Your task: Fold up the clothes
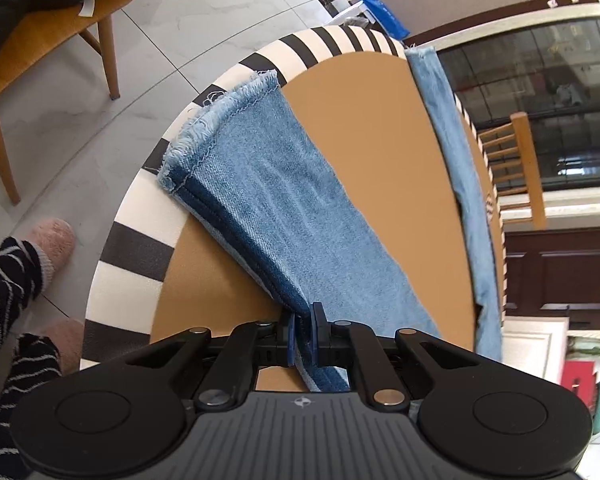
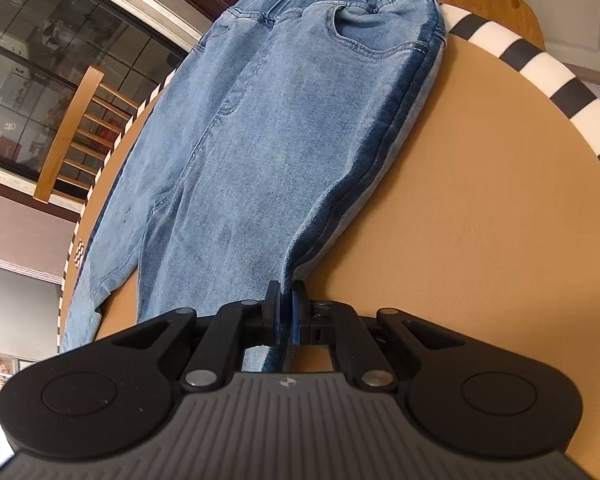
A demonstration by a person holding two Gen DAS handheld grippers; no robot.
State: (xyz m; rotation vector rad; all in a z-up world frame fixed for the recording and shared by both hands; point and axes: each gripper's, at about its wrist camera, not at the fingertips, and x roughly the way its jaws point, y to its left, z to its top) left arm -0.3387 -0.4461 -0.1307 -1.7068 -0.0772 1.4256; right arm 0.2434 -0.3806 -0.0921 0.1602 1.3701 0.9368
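Jeans are light blue denim cloth, matt, woven twill, frayed rough hem. Table top is smooth matt tan, with a black-and-white striped rim. Both grippers are matt black plastic with shiny metal pins. Chairs are wood, floor tiles glossy.

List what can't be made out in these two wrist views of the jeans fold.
- Left wrist: the jeans' waistband is out of frame; the left gripper body hides the denim behind its clamp.
- Right wrist: hems are cut off; the right gripper covers the pinched edge.
- Table: the near rim is hidden by both grippers.
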